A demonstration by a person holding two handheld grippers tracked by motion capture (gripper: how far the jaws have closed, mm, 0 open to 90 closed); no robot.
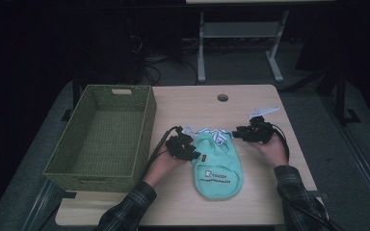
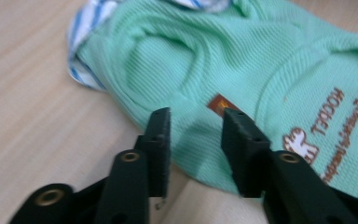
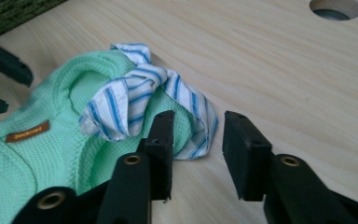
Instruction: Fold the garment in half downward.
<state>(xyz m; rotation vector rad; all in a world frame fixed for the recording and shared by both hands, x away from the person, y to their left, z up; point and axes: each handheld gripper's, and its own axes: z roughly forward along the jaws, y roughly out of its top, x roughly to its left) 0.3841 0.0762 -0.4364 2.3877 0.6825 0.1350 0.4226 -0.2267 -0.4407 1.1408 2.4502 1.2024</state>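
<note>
A small mint-green garment (image 1: 217, 166) with brown printing lies flat on the wooden table, its blue-and-white striped collar (image 1: 211, 134) at the far end. My left gripper (image 1: 192, 153) sits at the garment's left edge, open, its jaws straddling the green fabric (image 2: 242, 79) near a small brown label (image 2: 220, 103). My right gripper (image 1: 236, 134) is at the garment's upper right, open, with its jaws over the striped collar (image 3: 140, 95) edge and bare table. Neither gripper is closed on the cloth.
A green woven basket (image 1: 142, 126) stands at the table's left, right beside my left hand. A round cable hole (image 1: 222, 97) is in the table's far middle. A white strip (image 1: 262, 111) lies beyond my right gripper. Table edges run close on the right and front.
</note>
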